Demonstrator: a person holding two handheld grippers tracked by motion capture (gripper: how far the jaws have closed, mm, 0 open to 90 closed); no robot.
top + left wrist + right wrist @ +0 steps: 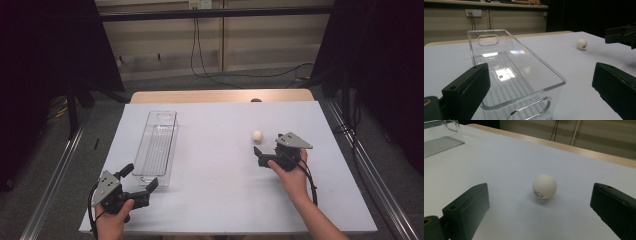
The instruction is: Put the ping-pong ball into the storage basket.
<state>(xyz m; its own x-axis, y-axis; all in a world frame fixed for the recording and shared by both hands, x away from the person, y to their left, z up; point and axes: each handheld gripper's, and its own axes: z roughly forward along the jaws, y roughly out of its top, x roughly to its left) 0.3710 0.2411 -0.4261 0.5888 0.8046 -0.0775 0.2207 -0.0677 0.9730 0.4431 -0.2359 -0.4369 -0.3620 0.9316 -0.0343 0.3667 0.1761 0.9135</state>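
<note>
On my worktop (220,200) the clear bin (156,148) sits toward the left edge. My right gripper (267,149) and left gripper (142,178) are spread, empty. The ball (257,135), mid-right, could roll if nudged.

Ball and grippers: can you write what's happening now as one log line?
left gripper: open, at clear bin near end | right gripper: open, facing white ball | ball: on table, untouched | bin: empty

We seem to be in a lab, black curtains (45,60) flanking our white table (220,200), loose cables (210,75) on the floor, wall socket (473,12), metal rails (50,190).
</note>
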